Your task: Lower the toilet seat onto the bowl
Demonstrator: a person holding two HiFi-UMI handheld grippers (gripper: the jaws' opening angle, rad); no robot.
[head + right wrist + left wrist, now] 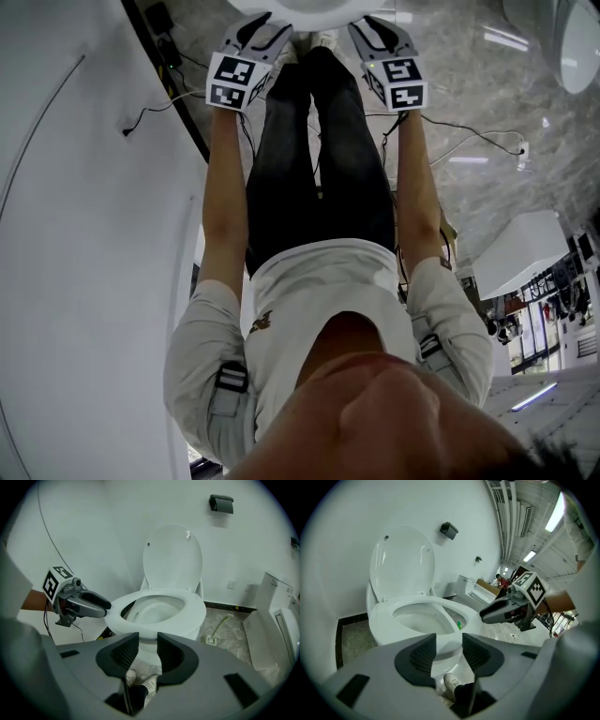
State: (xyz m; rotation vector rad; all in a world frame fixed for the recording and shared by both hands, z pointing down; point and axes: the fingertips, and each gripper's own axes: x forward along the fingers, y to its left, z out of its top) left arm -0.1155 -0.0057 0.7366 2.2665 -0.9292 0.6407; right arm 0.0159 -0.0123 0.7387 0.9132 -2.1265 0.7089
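The left gripper (pixel 449 640) has its ribbed fingers (pixel 423 656) standing apart with nothing between them. Through the gap show only the front of the bowl (pixel 384 632) and, lower down, the person's white shoes (pixel 452 682). The right gripper (pixel 147 639) reads the same: fingers (pixel 124 653) parted, empty, no pad touching anything.

Just beyond both pairs of fingers, and a little below them, is the toilet seat (pixel 194 606), a glossy white ring lying level over the bowl. Farther back, the lid (pixel 172 557) stands upright against the wall (pixel 93 527). The grippers flank the seat's front. In the right gripper view the left gripper's tips sit close beside the ring's edge but apart from it.

A dark sliver shows inside the ring on the side nearer the left fingers, so I cannot tell whether the seat rests fully on the rim. In the head view the toilet is cut off by the frame edge and shows only as a white curve ahead of the fingers.

Farther out, a black box (pixel 221 503) is fixed to the wall above the lid. A second white toilet (pixel 276 620) sits on the grey marbled floor (pixel 234 630) out past the right fingers. A pale green hose (pixel 220 623) lies between it and the bowl. A dark skirting strip (pixel 234 606) runs along the foot of the wall, and loose cables (pixel 469 131) trail across the floor.
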